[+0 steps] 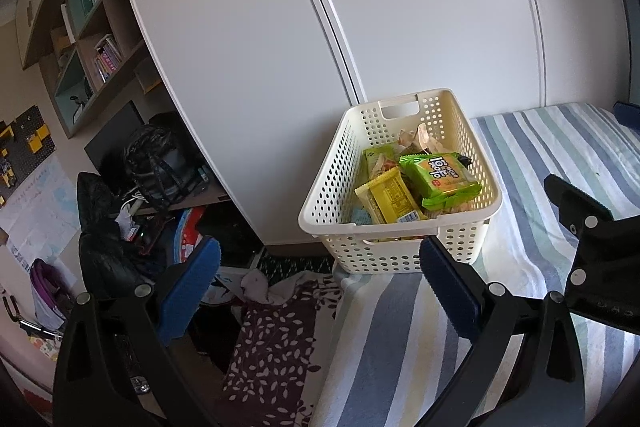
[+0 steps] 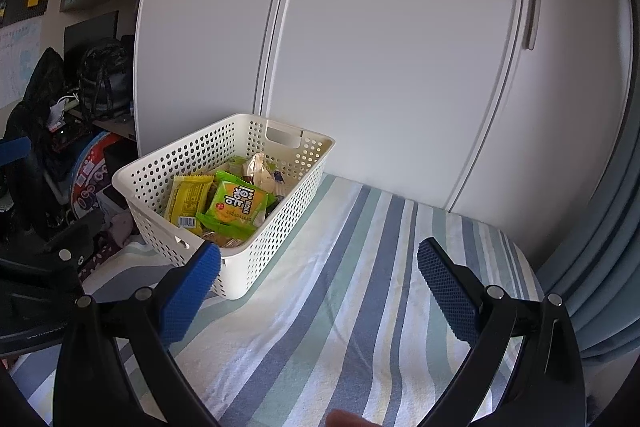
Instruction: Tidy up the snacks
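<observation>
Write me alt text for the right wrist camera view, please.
A cream perforated basket of snack packets, a green packet on top, sits on a striped bedsheet before white wardrobe doors. The open right gripper frames it, empty.

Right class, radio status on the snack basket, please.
Left gripper open, empty. Right gripper open, empty. Snack packets piled in white basket on striped bedcover. Nothing blocking.

Open striped bed [image 2: 360, 267] between and ahead of the right jaws; basket [image 2: 280, 239] just beyond the left pad, wardrobe [image 2: 400, 67] blocking farther ahead.
</observation>
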